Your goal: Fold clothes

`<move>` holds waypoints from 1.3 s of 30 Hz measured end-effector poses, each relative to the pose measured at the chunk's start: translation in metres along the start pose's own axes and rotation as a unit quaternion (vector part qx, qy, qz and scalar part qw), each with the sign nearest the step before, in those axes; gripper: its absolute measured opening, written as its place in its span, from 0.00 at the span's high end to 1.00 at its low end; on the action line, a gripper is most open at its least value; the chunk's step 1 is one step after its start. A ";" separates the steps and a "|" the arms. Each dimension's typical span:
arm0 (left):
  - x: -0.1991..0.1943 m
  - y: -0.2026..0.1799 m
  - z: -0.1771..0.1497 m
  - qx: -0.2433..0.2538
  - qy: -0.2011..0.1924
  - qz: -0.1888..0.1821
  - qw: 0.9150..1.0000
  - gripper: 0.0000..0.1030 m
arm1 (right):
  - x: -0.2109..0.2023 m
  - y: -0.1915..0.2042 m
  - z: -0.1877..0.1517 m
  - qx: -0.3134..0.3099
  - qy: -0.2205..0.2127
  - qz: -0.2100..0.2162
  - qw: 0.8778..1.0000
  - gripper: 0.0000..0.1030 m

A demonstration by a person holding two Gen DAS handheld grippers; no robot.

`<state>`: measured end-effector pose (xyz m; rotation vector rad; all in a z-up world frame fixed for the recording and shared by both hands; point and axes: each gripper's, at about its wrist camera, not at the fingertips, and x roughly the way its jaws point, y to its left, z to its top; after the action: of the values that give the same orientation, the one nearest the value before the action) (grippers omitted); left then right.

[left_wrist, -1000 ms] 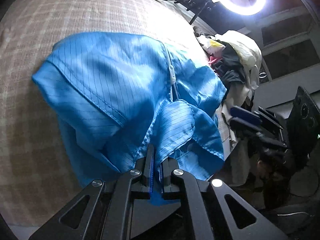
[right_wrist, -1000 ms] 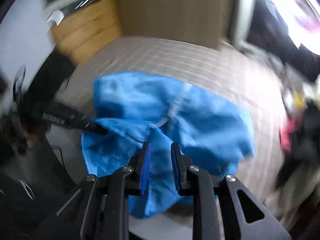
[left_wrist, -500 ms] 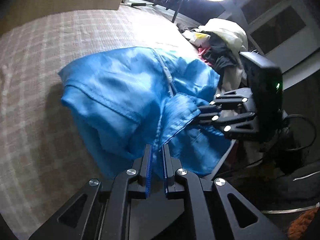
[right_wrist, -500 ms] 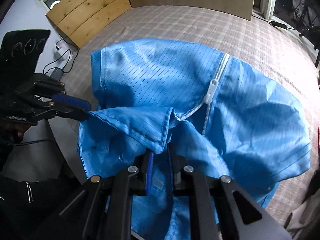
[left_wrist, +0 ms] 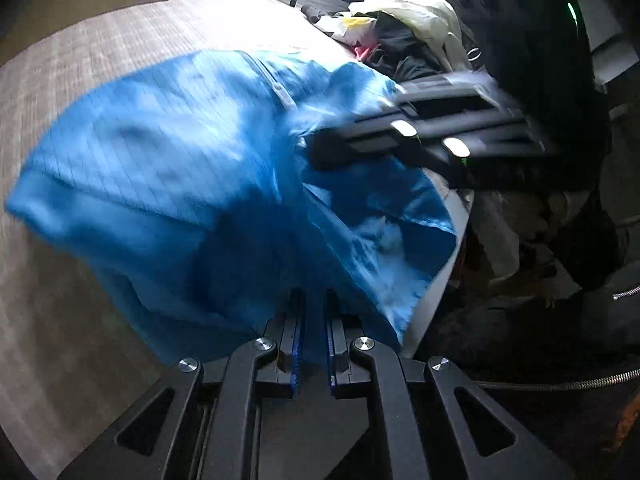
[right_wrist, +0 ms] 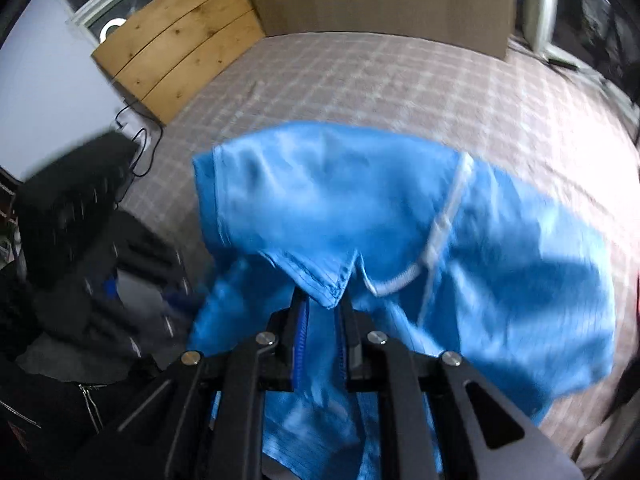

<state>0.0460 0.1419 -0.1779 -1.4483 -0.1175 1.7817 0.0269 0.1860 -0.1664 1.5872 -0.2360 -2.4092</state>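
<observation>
A shiny blue jacket (left_wrist: 180, 152) with a white zipper (left_wrist: 280, 92) lies bunched on the plaid bed cover (left_wrist: 100, 48). My left gripper (left_wrist: 313, 308) is shut on a fold of its near edge, and blue cloth fills the narrow gap between the pads. In the left wrist view my right gripper (left_wrist: 320, 148) shows as a blurred dark shape at the jacket's right side. In the right wrist view the jacket (right_wrist: 340, 208) hangs over my right gripper (right_wrist: 322, 304), which is shut on cloth just under the pointed collar tip (right_wrist: 332, 292). My left gripper (right_wrist: 180, 296) is a blur at the left.
A pile of mixed clothes (left_wrist: 404, 24) lies at the bed's far right. A wooden headboard (right_wrist: 176, 52) and a black cable (right_wrist: 136, 148) lie beyond the bed's left side. A person's dark zipped garment (right_wrist: 60, 400) fills the lower left corner. Bare plaid cover (right_wrist: 400, 80) stretches behind the jacket.
The right gripper's jaws closed on the cloth at the collar. Both grippers shifted and the jacket was dragged and bunched. The right gripper now looms larger and higher in the left view.
</observation>
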 end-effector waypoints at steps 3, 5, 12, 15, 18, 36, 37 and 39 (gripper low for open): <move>-0.008 0.010 -0.007 -0.024 -0.011 0.009 1.000 0.93 | 0.026 0.015 0.021 -0.027 0.015 0.001 1.000 0.87; -0.017 0.013 -0.010 -0.034 -0.021 0.021 0.999 0.93 | 0.050 0.025 0.031 -0.037 0.035 0.004 0.999 0.87; -0.056 -0.019 0.005 -0.014 -0.093 0.015 0.995 0.93 | 0.033 0.016 0.028 -0.006 0.044 0.045 0.998 0.87; -0.032 -0.025 0.021 0.005 -0.067 0.028 0.997 0.93 | -0.002 0.002 0.024 0.028 0.017 0.055 0.998 0.87; -0.014 -0.022 0.026 -0.001 -0.039 0.028 0.999 0.93 | -0.041 -0.012 0.002 0.037 -0.005 0.006 0.999 0.83; 0.018 -0.037 0.026 -0.022 -0.026 0.081 0.996 0.93 | -0.011 -0.011 -0.069 -0.053 0.043 -0.107 0.992 0.95; 0.018 -0.046 0.028 -0.020 -0.032 0.081 0.996 0.93 | -0.023 -0.021 -0.069 -0.025 0.031 -0.077 0.996 0.95; 0.021 -0.061 0.031 -0.014 -0.035 0.082 0.996 0.93 | -0.047 -0.042 -0.071 0.037 0.005 -0.008 0.999 0.95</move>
<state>0.0514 0.2084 -0.1510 -1.4500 -0.0607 1.9712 0.1053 0.2402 -0.1647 1.6375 -0.3153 -2.4309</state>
